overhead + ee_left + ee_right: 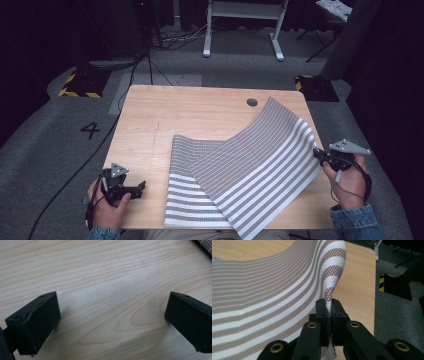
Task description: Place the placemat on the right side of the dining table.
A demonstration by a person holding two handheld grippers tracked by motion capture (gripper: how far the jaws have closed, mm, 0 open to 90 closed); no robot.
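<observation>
There the mat (pixel 250 170), a woven piece in brown and white stripes, lay on the right half of the table (pixel 165 115), its right side lifted clear of the wood and curling up like a wave, while its left part stayed flat and partly folded under the raised sheet. In the right gripper view the same mat (pixel 269 297) swept up from the left and narrowed to the edge caught in the tool. The right gripper (pixel 320 154) was clamped on that right edge, the cloth pinched thin between the two black pads, with a frayed bit hanging below them; seen along its own jaws, the right gripper (pixel 329 312) held the edge upright. The left gripper (pixel 137 189) rested low at the table's near left corner, well apart from the mat, its jaws spread wide over bare wood with nothing between them (pixel 112 315). Beyond the table lay grey floor (pixel 60 145), cables and yellow-black marked blocks.
</observation>
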